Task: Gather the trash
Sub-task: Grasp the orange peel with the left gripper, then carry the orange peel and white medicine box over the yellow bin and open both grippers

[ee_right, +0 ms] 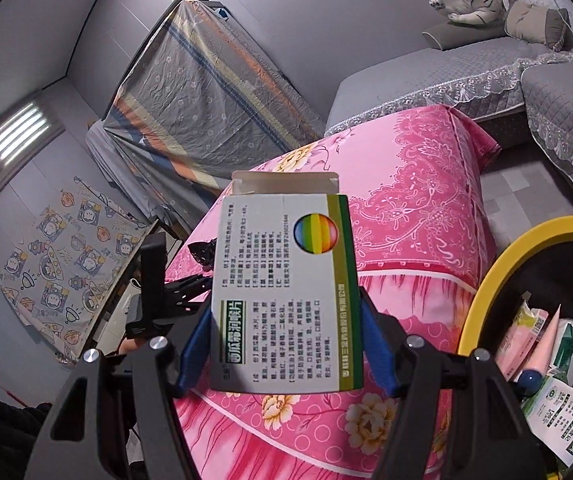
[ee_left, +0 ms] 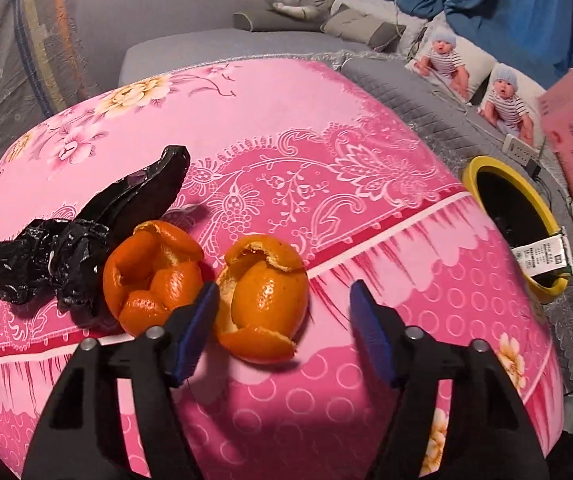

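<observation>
Partly done, I judge: the bin (ee_right: 486, 280), yellow-rimmed and at about four o'clock in the right wrist view, already holds wrappers, a pink tube and printed packets, while three pieces of trash lie on the pink cloth (ee_left: 286, 120). From the left wrist view these are a black bag (ee_left: 66, 248) at nine o'clock, a peel (ee_left: 152, 272) touching it, and a second peel (ee_left: 264, 300) just beside the first, near centre. The left gripper (ee_left: 284, 320) has its jaws apart around that second peel; one blue pad touches or nearly touches its left side, the other stands clear, so nothing is gripped yet. The right gripper (ee_right: 286, 344) is clamped on a box (ee_right: 286, 292), held above the cloth and near the bin, not yet dropped in. As for writing, the box carries dense Chinese print, a green title band and a rainbow circle; I cannot read the characters with confidence. A white label hangs on the bin's rim, too small to read.
</observation>
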Tool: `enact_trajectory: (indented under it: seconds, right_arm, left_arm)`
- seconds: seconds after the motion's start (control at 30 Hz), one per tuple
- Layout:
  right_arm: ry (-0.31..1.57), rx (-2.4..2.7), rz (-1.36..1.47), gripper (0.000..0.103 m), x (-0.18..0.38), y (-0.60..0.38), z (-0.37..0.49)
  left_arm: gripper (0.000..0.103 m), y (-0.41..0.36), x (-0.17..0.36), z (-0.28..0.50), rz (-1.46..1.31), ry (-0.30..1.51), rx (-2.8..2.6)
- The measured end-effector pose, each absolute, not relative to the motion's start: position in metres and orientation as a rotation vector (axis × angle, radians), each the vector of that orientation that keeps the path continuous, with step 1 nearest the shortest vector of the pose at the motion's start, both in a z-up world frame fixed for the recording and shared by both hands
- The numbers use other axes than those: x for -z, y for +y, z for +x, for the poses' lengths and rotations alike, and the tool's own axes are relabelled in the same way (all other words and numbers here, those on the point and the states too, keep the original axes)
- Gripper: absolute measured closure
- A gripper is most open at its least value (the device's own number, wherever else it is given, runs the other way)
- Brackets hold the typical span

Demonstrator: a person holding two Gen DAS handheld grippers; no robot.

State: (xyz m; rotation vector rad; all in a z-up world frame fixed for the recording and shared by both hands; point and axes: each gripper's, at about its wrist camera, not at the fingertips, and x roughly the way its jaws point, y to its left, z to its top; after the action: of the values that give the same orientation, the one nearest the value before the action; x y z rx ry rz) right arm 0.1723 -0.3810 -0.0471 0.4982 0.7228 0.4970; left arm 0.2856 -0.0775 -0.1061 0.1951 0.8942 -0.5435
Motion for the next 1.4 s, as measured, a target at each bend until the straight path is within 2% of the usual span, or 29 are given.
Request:
enact_trajectory:
  seconds: [0.17, 0.33, 0.93, 1.4]
  right_arm:
    - [0.721, -0.489, 0.516, 0.040, 0.049, -0.384, 0.168]
    - [0.715, -0.475, 0.521, 0.040, 0.047, -0.388, 0.162]
    - [0.680, -0.534, 0.553, 0.040, 0.028, -0.371, 0.134]
    - [0.549, -0.463, 0.533, 0.040, -0.005, -0.404, 0.099]
  left_arm:
    - [0.067, -0.079, 0.114, 0.296, 0.192, 0.924, 0.511]
    - [0.075, -0.073, 0.109, 0.295, 0.166, 0.908, 0.508]
    - [0.075, -0.052, -0.007, 0.166, 0.074, 0.496, 0.440]
    - [0.075, -0.108, -0.055, 0.135, 0.063, 0.384, 0.546]
